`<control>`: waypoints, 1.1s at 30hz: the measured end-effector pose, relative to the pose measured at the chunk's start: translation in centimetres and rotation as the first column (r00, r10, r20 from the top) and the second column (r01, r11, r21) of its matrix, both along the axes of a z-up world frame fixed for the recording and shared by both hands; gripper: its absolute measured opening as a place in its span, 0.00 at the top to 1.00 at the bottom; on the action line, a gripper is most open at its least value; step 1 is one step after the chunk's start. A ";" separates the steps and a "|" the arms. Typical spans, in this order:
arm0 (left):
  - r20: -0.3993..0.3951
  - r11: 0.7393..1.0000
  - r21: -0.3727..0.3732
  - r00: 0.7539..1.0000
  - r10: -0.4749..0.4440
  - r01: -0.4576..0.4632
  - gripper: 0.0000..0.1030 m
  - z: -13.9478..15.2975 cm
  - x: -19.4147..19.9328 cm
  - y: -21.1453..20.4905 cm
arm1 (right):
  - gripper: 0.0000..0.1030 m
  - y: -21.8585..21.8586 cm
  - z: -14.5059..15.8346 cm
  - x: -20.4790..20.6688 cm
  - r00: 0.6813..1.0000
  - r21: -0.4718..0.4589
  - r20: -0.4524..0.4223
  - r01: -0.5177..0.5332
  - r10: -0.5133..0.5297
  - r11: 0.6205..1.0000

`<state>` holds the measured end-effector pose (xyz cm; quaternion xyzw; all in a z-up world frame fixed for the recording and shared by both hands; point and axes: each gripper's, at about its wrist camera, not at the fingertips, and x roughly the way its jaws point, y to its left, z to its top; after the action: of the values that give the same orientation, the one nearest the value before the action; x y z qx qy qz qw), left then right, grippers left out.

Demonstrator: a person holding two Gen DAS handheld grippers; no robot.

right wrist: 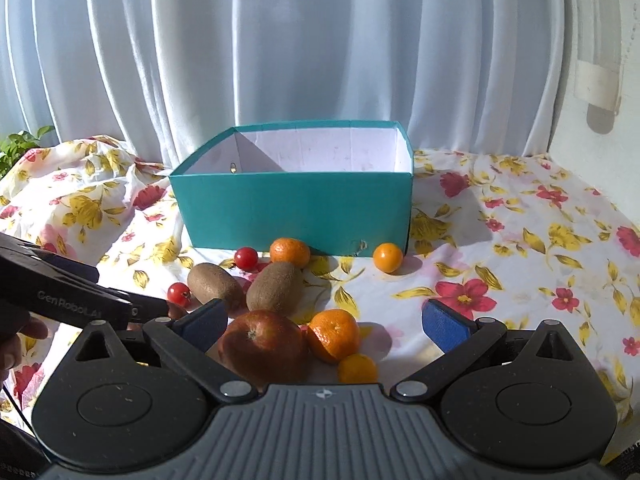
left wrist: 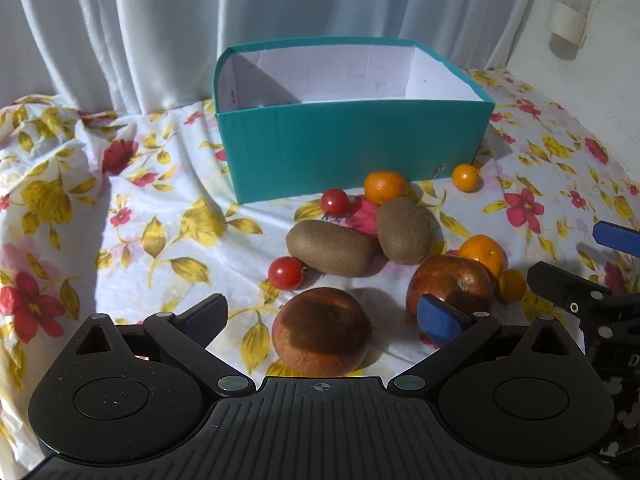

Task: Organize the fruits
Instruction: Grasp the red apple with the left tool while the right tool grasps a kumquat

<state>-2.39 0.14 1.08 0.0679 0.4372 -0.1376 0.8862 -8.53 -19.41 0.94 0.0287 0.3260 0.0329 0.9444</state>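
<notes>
Two open hand-held grippers hover over loose fruit in front of an empty teal box.

The sorting looks barely begun: the box (left wrist: 352, 148) holds nothing, and all the fruit lies on the flowered cloth (left wrist: 120, 220) on the counter. The left hand-held gripper (left wrist: 322, 320) has its jaws spread wide around the near apple (left wrist: 320, 330), not gripping it. The right hand-held gripper (right wrist: 324, 322) is also open and empty, over a second apple (right wrist: 264, 346) and a tangerine (right wrist: 334, 334). Next, I judge, the left jaws must close on the apple, then lift it over the box wall. Two brown kiwis (left wrist: 328, 248) touch each other just beyond; cherry tomatoes and small oranges sit nearer the box.
</notes>
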 end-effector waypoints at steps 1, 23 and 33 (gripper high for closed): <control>0.009 1.000 0.001 1.000 -0.010 0.010 0.00 -0.1 -0.2 -0.1 | 0.00 -0.2 -0.3 0.1 1.000 -0.003 -0.010 0.011 -0.011 1.000; -0.024 0.997 0.070 0.999 -0.029 0.030 0.24 -4.3 0.3 -0.6 | 0.50 -1.1 -6.3 2.9 0.983 -0.036 -0.182 0.002 -0.008 0.999; -0.043 0.997 0.060 0.998 -0.042 0.044 0.25 -5.7 0.9 -0.7 | 0.70 -0.9 -7.2 3.6 0.977 -0.031 -0.213 -0.016 0.009 0.999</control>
<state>-1.46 -0.52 -4.61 0.1013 0.4581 -0.1446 0.8712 -4.98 -20.32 -6.26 0.0148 0.4257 0.0300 0.9042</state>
